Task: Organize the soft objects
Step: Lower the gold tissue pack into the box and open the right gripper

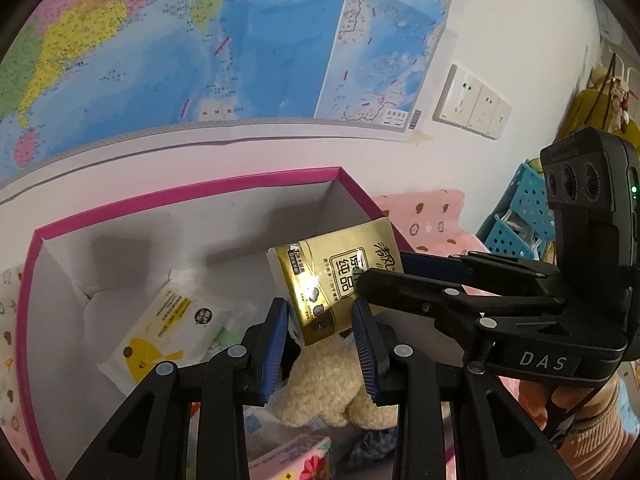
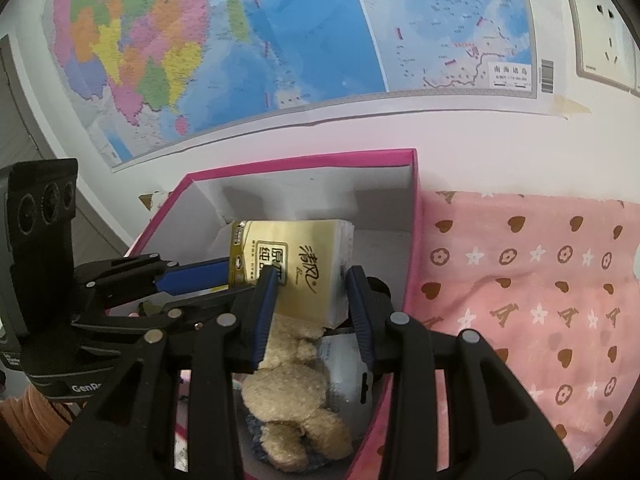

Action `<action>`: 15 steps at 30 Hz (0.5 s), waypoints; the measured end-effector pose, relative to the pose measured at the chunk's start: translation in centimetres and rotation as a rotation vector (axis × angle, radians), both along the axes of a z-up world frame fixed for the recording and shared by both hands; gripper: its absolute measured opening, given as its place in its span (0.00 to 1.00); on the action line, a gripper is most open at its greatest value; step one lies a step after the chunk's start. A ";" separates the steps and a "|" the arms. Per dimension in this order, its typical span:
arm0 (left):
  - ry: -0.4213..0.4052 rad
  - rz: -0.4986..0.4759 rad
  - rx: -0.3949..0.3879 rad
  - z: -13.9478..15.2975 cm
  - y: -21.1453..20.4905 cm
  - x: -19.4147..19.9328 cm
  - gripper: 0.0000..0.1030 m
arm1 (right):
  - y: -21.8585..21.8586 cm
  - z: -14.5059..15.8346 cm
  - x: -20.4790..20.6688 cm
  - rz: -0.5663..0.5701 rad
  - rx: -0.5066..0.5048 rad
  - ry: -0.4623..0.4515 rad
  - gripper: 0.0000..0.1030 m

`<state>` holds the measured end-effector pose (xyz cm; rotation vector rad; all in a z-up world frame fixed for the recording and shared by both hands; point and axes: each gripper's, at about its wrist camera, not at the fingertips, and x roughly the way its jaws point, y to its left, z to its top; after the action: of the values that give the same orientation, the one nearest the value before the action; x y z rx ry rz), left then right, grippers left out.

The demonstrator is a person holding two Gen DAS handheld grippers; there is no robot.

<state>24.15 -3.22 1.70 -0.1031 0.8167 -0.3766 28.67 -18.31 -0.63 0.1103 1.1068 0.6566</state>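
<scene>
Both your grippers pinch one gold tissue pack [image 1: 340, 276] over the pink box [image 1: 28, 292]: left gripper [image 1: 320, 312] at its 6 o'clock end, right gripper [image 2: 312, 280] likewise. In the box lie one plush bear [image 2: 292, 400], one yellow wipes pack [image 1: 168, 324] and one floral pack [image 1: 296, 460].

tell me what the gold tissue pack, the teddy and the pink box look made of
Gold tissue pack: glossy plastic film, judging by the glare, white tissue showing at its end. Teddy: tan plush, fuzzy nap. Pink box: likely matte cardboard, with thin stiff white-lined walls.
</scene>
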 end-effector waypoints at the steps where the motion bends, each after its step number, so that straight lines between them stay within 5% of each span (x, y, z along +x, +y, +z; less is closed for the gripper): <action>1: 0.005 0.000 -0.001 -0.1 0.1 0.1 0.31 | 0.1 -0.1 0.1 0.000 -0.003 0.001 0.38; 15: 0.076 0.063 0.015 -0.5 0.4 1.5 0.31 | 0.0 -0.2 0.3 -0.035 -0.022 -0.011 0.38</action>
<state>25.61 -2.79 1.19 -0.1296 0.8893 -0.3085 29.01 -18.27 -0.82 0.1065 1.0992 0.6127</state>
